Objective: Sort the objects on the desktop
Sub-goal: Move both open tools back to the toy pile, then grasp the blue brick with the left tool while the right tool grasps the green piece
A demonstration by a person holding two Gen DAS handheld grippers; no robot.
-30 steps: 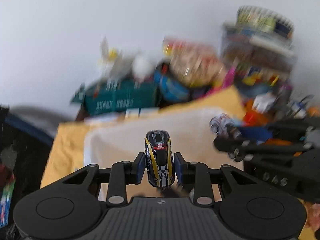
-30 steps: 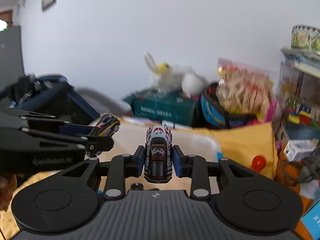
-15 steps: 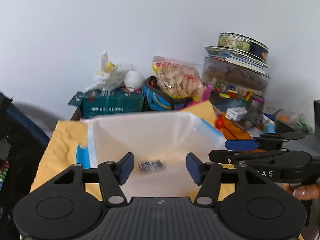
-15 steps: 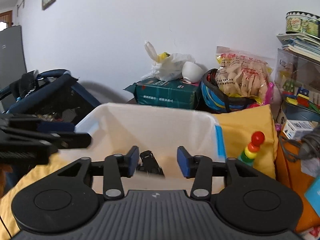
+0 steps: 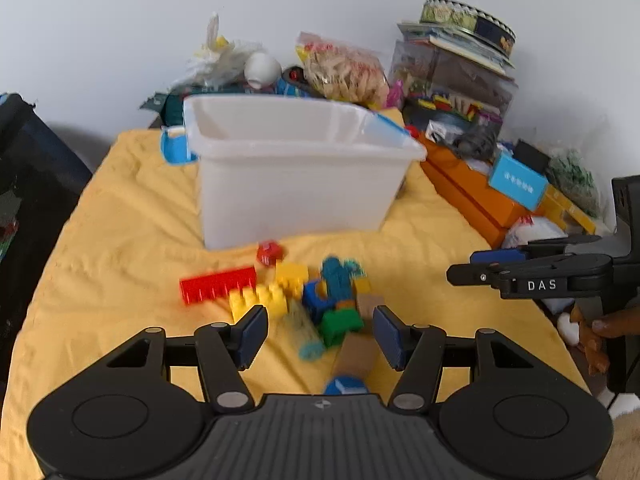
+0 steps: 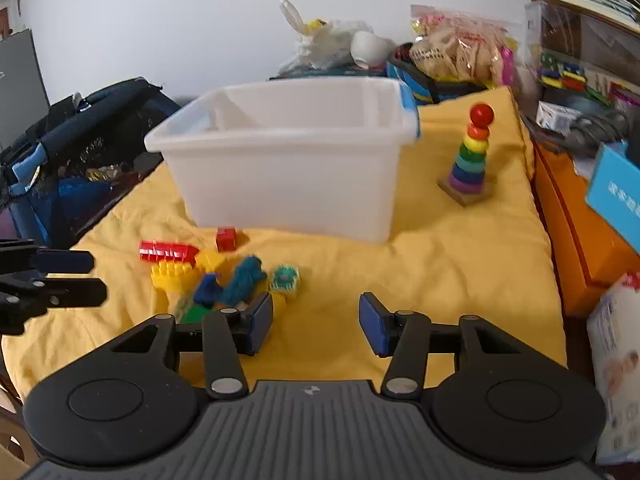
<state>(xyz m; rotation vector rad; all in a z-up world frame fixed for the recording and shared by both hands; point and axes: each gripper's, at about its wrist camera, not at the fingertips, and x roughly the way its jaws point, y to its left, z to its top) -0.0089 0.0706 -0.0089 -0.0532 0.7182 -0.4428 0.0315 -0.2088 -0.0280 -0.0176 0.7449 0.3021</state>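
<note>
A white plastic bin (image 5: pixel 304 184) stands on the yellow cloth (image 5: pixel 120 240); its inside is hidden from here. In front of it lies a pile of toy bricks: a long red brick (image 5: pixel 218 287), a yellow brick (image 5: pixel 260 300), a teal figure (image 5: pixel 338 280) and a green brick (image 5: pixel 342 322). My left gripper (image 5: pixel 320 334) hangs open just above the near part of the pile and grips nothing. My right gripper (image 6: pixel 316 322) is to the right of the pile (image 6: pixel 224 276), its jaws opening over bare cloth. A rainbow ring stacker (image 6: pixel 470 156) stands right of the bin (image 6: pixel 288 160).
Orange boxes (image 5: pixel 472 188) and a blue carton (image 6: pixel 616 196) line the right side. Bags, a bowl and stacked boxes crowd the back wall (image 5: pixel 344 68). A dark netted frame (image 6: pixel 80 128) stands at the left. A person's fingers (image 5: pixel 612 324) hold the right gripper's handle.
Both grippers held toy cars above the bin, then opened and let them drop in. Both have since drawn back and down, so the bin's outside and the brick pile now show.
</note>
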